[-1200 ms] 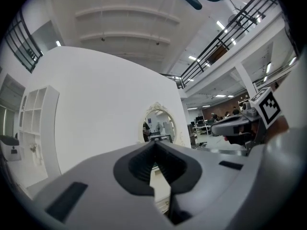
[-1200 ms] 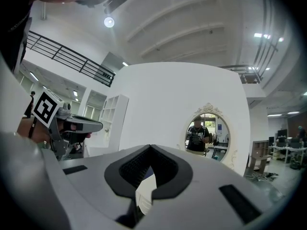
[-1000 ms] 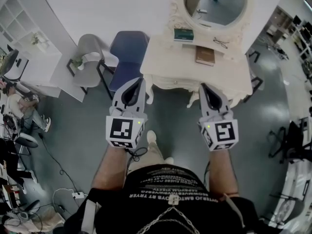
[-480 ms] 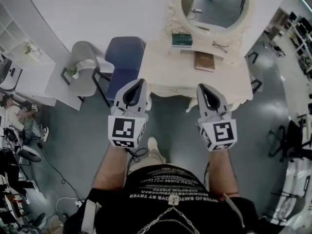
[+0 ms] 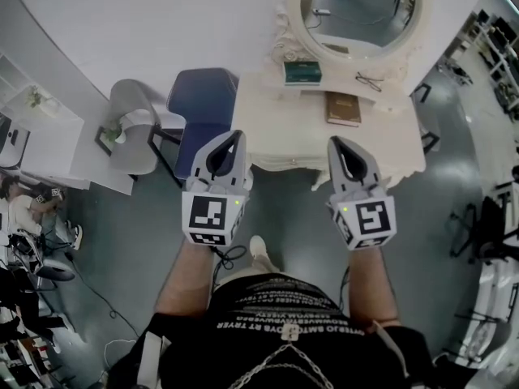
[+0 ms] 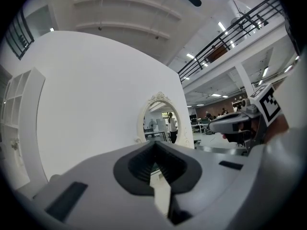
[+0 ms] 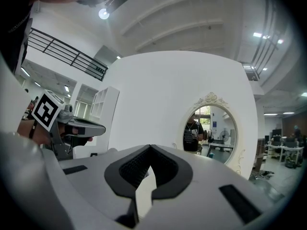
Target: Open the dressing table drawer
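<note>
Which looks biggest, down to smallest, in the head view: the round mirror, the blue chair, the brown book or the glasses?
Largest to smallest:
1. round mirror
2. blue chair, not far behind the mirror
3. brown book
4. glasses

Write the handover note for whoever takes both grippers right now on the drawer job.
Left gripper: shut, empty, held level, pointing at the left end of the dressing table.
Right gripper: shut, empty, level, pointing at the table's right part.
On the top: book, green box, glasses, under the round mirror.
Done: nothing; no drawer stands out from the front apron.
Left: find the handle (not visible from here), open the jaws, grip it and pull.
</note>
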Demonstrator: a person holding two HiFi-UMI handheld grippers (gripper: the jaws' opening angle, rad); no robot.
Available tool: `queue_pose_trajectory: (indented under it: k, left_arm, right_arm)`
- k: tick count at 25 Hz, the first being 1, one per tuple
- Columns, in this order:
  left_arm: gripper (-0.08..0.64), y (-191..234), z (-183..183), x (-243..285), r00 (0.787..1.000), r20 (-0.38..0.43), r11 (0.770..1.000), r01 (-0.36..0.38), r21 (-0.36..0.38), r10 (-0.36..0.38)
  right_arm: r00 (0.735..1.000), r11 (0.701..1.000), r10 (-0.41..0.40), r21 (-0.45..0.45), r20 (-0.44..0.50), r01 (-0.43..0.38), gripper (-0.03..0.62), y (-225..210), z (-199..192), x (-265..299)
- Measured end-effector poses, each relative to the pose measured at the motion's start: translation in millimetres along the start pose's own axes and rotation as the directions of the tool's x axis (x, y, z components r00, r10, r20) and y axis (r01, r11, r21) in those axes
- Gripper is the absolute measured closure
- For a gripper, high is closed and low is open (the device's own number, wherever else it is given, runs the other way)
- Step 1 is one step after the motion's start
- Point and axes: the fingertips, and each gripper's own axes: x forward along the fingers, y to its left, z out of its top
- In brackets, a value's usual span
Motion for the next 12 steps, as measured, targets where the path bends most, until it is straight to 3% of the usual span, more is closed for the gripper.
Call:
queue_pose_trajectory:
  k: [12]
  left_arm:
    - [0.557, 38.3, 1.1, 47.9, 0.999, 0.014, 0.999, 0.036, 0.008, -0.036]
  right_arm:
    - [1.000, 1.000, -0.020, -0.017, -0.013, 0.019, 0.589, -8.7, 2.8, 59.3]
